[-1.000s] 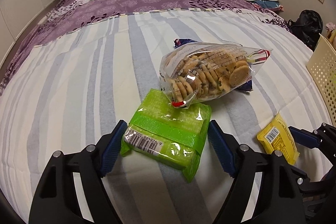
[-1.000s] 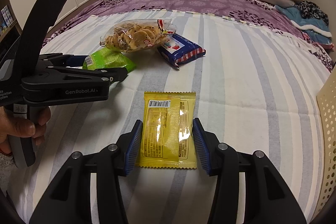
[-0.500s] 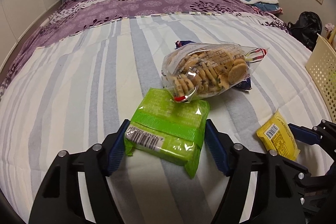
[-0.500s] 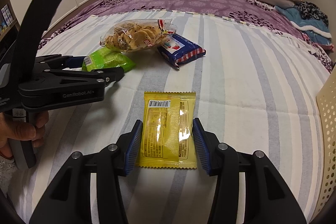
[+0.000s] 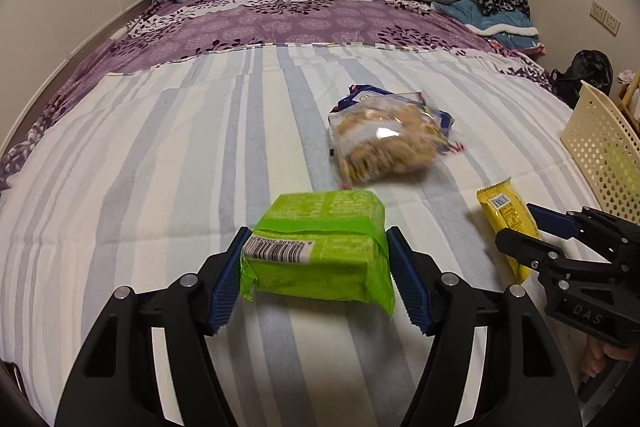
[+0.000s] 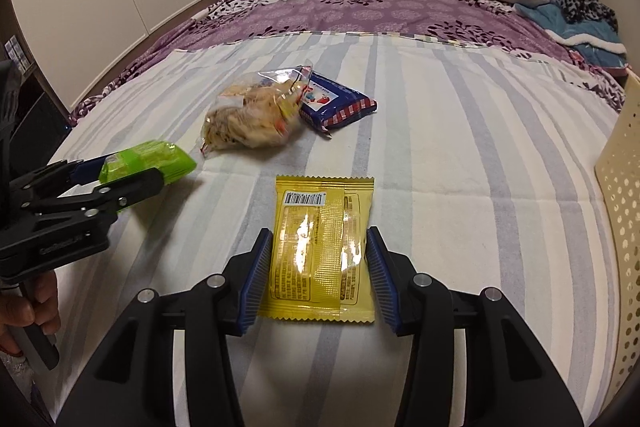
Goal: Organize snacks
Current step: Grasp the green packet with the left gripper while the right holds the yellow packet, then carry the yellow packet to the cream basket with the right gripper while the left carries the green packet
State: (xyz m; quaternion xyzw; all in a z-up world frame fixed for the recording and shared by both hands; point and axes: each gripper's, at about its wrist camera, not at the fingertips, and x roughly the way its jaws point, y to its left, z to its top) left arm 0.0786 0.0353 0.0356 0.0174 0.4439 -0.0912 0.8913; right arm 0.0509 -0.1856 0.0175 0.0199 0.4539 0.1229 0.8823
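Now that the left gripper has closed its jaws onto the green snack pack, the pack is off the striped bed cover: the right wrist view shows it held clear of the cloth at the left, where a second ago it lay flat with the cookie bag resting on its far edge. The pads press both short ends. Judged from that, the pick is made and a carry toward the cream perforated basket at the right looks likely next.

The green pack's long axis runs crosswise between the pads, barcode end toward the left pad, its broad face tilted up and away from the camera.

Right gripper grips the yellow sachet, pads against both long edges; opening unchanged from the earlier frames. The sachet appears flat on the bed cover, not lifted, though a slight lift cannot be ruled out. Its long axis points straight away from the gripper, barcode at the far end.

Further out, the clear cookie bag lies blurred, freed of the green pack and possibly rocking. Touching it behind, the blue checked packet lies diagonal. Both are well apart from the basket and untouched by either gripper.
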